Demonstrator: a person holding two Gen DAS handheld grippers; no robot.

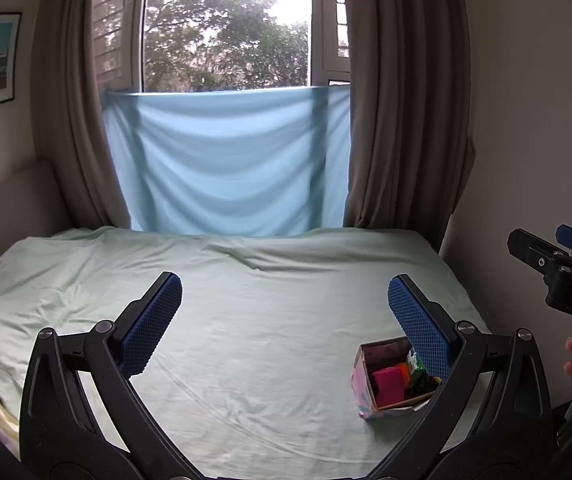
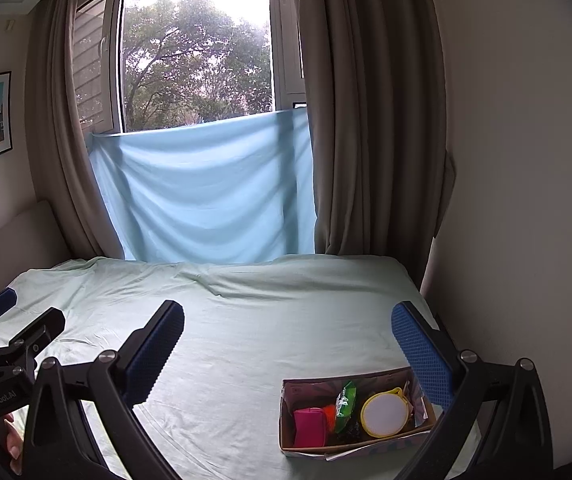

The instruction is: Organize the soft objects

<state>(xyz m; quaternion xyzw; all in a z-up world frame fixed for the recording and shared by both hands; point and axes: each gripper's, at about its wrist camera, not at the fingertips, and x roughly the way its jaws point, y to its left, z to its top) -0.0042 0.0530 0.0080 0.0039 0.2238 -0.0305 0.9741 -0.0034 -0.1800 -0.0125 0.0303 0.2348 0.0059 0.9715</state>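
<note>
Fingers [image 1: 154, 320] of the left gripper [image 1: 286, 312] stood spread wide and empty above the pale green bed sheet [image 1: 246, 320], and the right gripper [image 2: 287, 344] hung likewise parted with nothing between its blue pads. Going left to right across the bed, the sheet lay bare until the small open cardboard box [image 2: 309, 450] near its right front edge, just below the right gripper. Inside it sat a pink pouch [image 2: 309, 426], something orange, a green packet [image 2: 345, 404] and a round yellow-rimmed pad [image 2: 385, 414]. By my judgement the soft things were already gathered in the box, so the work stood either at its start or close to its end; which one could not be told. A next move would call for lowering the right gripper into the box.
</note>
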